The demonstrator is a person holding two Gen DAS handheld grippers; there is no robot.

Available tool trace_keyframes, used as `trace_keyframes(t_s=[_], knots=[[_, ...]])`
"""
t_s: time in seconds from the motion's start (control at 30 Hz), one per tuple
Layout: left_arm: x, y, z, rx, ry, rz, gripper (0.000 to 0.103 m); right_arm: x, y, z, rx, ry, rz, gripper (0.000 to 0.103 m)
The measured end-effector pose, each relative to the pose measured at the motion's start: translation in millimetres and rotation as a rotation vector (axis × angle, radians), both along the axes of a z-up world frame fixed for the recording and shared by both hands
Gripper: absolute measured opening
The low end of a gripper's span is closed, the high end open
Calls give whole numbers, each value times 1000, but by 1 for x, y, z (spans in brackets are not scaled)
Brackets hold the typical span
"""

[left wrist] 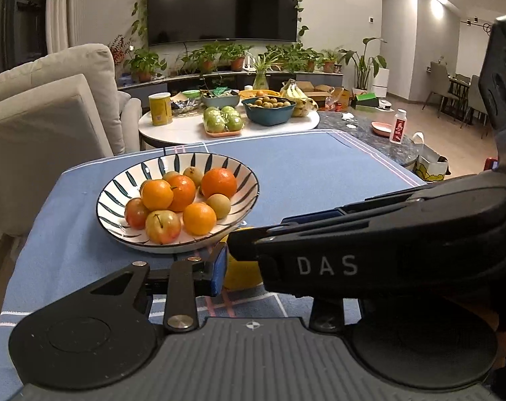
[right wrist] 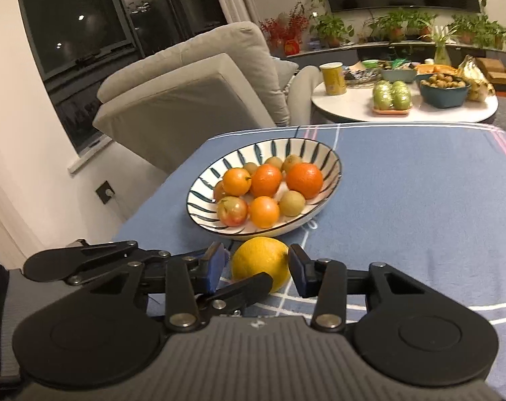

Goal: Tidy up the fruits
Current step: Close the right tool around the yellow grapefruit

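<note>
A yellow lemon [right wrist: 263, 257] sits on the blue cloth just in front of a striped plate [right wrist: 202, 183]. My right gripper [right wrist: 258, 264] is shut on it, with a blue pad against each side. The plate [left wrist: 119, 180] holds several oranges [left wrist: 218, 182], small reddish apples [left wrist: 162, 226] and brown round fruits. My left gripper [left wrist: 242, 267] comes in from the left. Its left pad [left wrist: 219, 267] lies by the lemon [left wrist: 241, 272]. The right gripper [left wrist: 259, 234] crosses in front and hides its other finger. One black left finger [right wrist: 246, 287] overlaps the lemon's lower left in the right wrist view.
A grey sofa [left wrist: 52, 117] stands left of the blue-clothed table [left wrist: 319, 173]. Behind it a round white table [left wrist: 172, 133] carries green apples [left wrist: 222, 120], a teal bowl [left wrist: 269, 113], bananas [left wrist: 296, 93] and a yellow can [left wrist: 160, 108].
</note>
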State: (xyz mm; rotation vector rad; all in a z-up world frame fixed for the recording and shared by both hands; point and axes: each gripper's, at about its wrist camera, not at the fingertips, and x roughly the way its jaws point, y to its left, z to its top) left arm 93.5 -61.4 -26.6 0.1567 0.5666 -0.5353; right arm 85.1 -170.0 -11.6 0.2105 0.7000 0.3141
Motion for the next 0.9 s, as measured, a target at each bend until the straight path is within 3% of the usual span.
trace_keyframes(t_s=[0.43, 0.9], knots=[[-7, 13, -14, 32, 13, 18, 49, -3, -26, -24, -25, 69, -94, 66], [14, -11, -17, 52, -5, -37, 52, 7, -35, -18, 106, 65, -73, 67]])
